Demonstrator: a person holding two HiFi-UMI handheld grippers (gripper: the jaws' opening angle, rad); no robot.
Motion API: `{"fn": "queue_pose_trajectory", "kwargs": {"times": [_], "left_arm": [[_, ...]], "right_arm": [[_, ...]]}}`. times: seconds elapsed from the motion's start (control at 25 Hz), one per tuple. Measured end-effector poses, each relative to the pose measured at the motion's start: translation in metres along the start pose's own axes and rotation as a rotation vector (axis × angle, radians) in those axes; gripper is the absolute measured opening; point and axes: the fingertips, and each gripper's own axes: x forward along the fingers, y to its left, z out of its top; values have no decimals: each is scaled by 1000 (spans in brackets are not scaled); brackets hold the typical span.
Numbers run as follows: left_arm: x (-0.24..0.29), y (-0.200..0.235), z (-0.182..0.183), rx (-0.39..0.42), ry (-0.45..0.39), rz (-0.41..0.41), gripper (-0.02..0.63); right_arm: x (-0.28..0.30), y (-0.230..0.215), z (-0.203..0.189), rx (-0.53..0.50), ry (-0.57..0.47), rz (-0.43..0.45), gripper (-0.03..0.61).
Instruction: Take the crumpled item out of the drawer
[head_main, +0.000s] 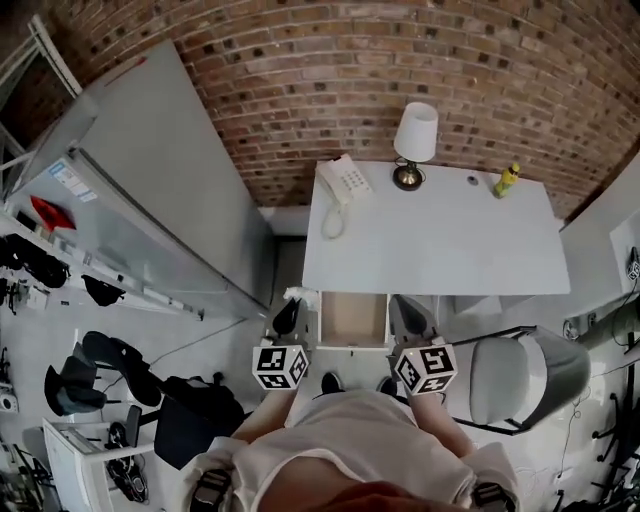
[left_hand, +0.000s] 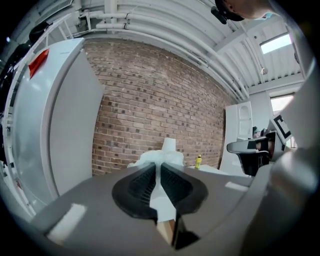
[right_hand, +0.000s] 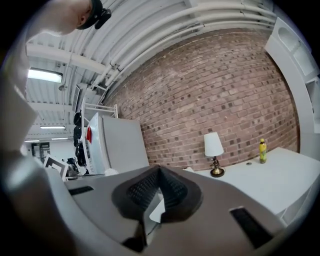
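Both jaws narrow: L gripper (left_hand: 158, 165) pinches crumpled item (left_hand: 151, 158) btwn tips, R gripper (right_hand: 159, 168) shut empty.

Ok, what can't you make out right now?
- crumpled item: left gripper view, mostly covered by the left gripper's shut jaws; head view, tiny.
- small dark thing on the desk: head view, too small to name.
- yellow bottle label: unreadable, too small, every view.

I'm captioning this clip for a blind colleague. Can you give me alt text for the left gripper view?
The left gripper is shut on a white crumpled item, held up before a brick wall. A grey cabinet stands at left; a yellow bottle and an office chair show at right.
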Motion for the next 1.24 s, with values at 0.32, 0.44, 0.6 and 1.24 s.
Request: {"fn": "queue_pose_trajectory", "kwargs": {"times": [0.32, 0.44, 0.6, 1.24], "left_arm": [[-14, 13, 58, 34, -126, -40, 38], [-15, 13, 60, 27, -145, -79, 38], [-16, 20, 60, 20, -138, -94, 38], [-18, 45, 64, 35, -142, -167, 38]], "right_arm": [[6, 7, 24, -17, -34, -22, 6], [6, 9, 30, -10, -53, -41, 6], [10, 14, 37, -30, -70, -63, 6], [29, 58, 36, -128, -82, -105, 6]]}}
